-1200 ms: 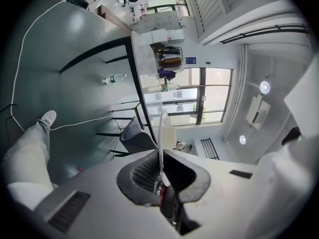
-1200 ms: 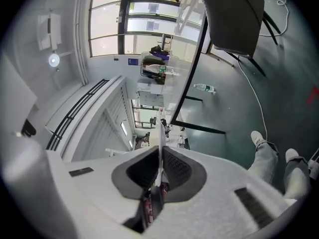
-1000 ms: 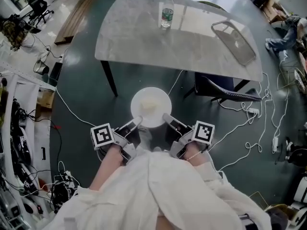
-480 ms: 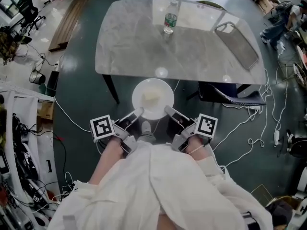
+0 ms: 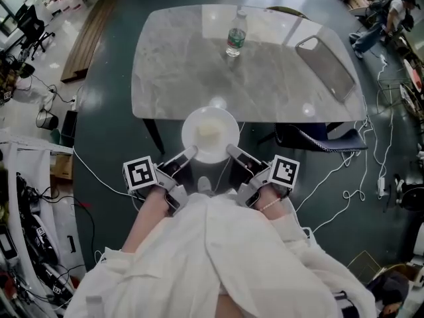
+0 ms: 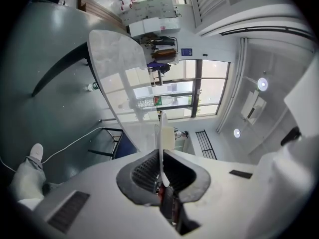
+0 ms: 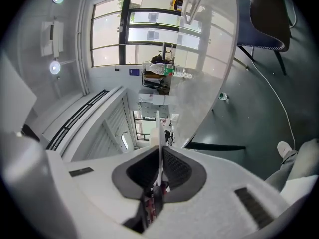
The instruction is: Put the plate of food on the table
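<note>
1. The left gripper [image 5: 190, 153] and the right gripper [image 5: 232, 151] are each closed tight on the white plate [image 5: 188, 135], one on each side of its near rim. In both gripper views the rim runs edge-on between the dark pads.
2. The plate hangs in the air in front of the person, a pale mound of food [image 5: 209, 130] at its middle. From the head view its far edge overlaps the near edge of the marble table [image 5: 278, 85] – how high it sits above the tabletop cannot be told.
3. Risk: both grips are thin pinches on the rim alone. If one gripper drops or twists out of step with the other, the plate would likely tilt and the food slide off.
4. Risk: coming in too low would knock the plate's underside against the table edge.
5. Risk: letting go with much of the plate overhanging the edge could tip it to the floor.
6. The bottle [image 5: 234, 34] and the grey tray [image 5: 324, 59] stand well apart – no likely obstacle.
</note>
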